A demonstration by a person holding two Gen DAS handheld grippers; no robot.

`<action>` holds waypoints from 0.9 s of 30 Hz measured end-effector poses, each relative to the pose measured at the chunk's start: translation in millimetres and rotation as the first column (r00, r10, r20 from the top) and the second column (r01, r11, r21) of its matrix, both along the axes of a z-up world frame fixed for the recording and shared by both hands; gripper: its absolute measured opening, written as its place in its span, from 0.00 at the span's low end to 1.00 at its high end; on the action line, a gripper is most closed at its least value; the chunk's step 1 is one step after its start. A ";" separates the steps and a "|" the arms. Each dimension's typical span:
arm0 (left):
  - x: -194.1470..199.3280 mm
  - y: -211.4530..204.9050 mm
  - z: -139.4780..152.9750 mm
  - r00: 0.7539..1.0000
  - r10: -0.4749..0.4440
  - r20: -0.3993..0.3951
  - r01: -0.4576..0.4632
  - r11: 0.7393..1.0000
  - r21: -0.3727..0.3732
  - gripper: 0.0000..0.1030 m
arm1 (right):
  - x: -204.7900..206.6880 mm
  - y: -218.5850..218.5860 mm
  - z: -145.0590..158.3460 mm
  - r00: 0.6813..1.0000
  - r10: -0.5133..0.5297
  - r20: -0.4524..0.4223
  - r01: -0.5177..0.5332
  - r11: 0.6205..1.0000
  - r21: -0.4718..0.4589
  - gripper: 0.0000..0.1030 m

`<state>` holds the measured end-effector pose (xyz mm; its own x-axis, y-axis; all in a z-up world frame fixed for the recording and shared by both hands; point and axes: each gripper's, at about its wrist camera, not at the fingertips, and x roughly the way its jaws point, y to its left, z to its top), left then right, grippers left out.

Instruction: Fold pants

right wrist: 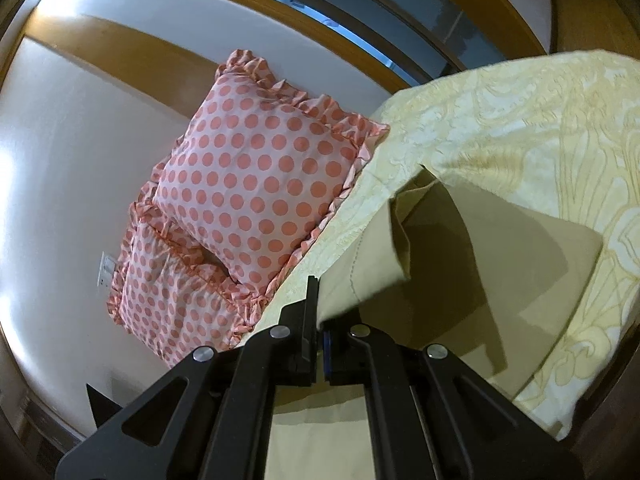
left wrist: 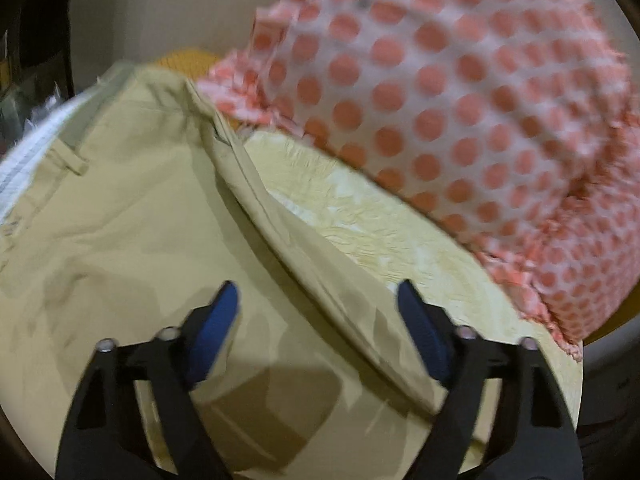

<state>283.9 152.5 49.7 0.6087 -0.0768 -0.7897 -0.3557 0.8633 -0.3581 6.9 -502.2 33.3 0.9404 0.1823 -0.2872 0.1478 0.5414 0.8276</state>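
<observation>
Khaki pants point(left wrist: 132, 216) lie spread on a pale yellow patterned bedspread point(left wrist: 384, 236). In the left wrist view the waistband with a belt loop is at the upper left and a long fold runs diagonally down the middle. My left gripper point(left wrist: 318, 312) is open just above the pants, its blue pads either side of that fold. In the right wrist view my right gripper point(right wrist: 320, 320) is shut on a hem edge of the pants point(right wrist: 364, 256) and holds it lifted above the bedspread point(right wrist: 540, 152), with the cloth draped to the right.
Two pink polka-dot ruffled pillows point(right wrist: 256, 176) lean against the white wall at the bed's head; one fills the upper right of the left wrist view point(left wrist: 460, 100). A wooden headboard rail point(right wrist: 120, 52) runs behind. A mustard cloth point(left wrist: 188, 60) lies past the waistband.
</observation>
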 end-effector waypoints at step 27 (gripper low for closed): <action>-330.0 -19.9 -21.9 0.978 -0.004 0.210 0.002 1.000 0.010 0.08 | -52.8 -41.9 -37.8 0.982 -0.137 -0.128 0.132 0.990 -0.044 0.02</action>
